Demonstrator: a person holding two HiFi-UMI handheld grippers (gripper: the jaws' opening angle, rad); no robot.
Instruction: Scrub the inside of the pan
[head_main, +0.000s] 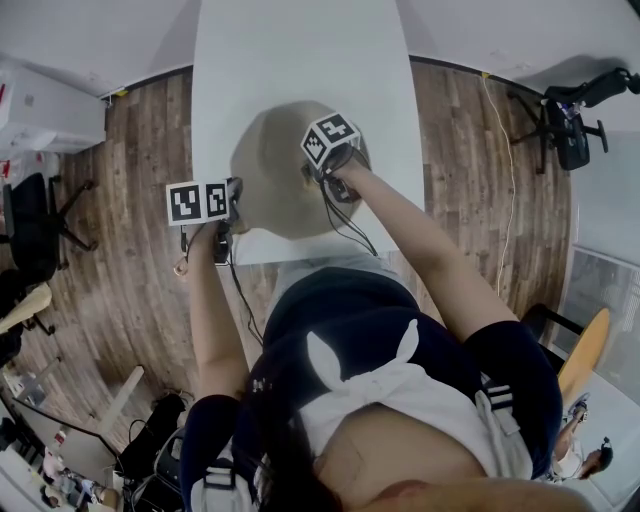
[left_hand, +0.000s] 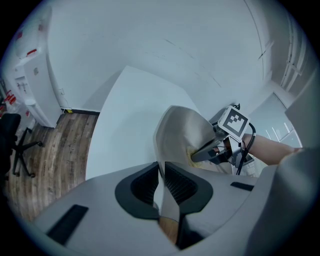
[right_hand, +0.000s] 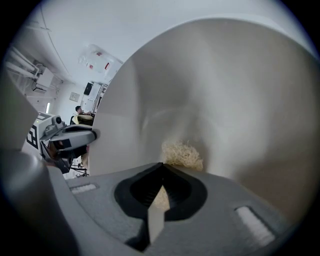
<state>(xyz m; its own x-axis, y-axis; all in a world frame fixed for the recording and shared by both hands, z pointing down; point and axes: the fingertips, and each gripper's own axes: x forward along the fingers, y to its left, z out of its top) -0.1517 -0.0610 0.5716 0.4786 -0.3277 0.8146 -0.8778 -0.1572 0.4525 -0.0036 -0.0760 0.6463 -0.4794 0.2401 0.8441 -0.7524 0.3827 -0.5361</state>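
Matte grey metal made up the pan (head_main: 272, 168), a wide, round, shallow vessel with a smooth, dull inner face and a thin rim. It sat on the white table (head_main: 290, 60), near the edge closest to the person. In the head view it looked pale beige-grey, and no dirt could be made out on it. In the right gripper view its curved inner wall (right_hand: 225, 90) filled most of the picture.

At the pan's left side, the left gripper (left_hand: 162, 182) had its jaws pinched onto the flat handle (left_hand: 168, 206), a thin strip of the same metal running up into the pan's body (left_hand: 180, 132). From the left gripper view the pan appeared nearly edge-on.

Reaching down inside the pan, the right gripper (right_hand: 161, 192) had its jaws pressed together on a pale, straw-coloured fibrous scrubber (right_hand: 182, 154). The tuft stuck out past the jaw tips and touched the inner surface low on the wall. The left gripper view showed the right gripper (left_hand: 197, 156) with its tips against the pan's inside.
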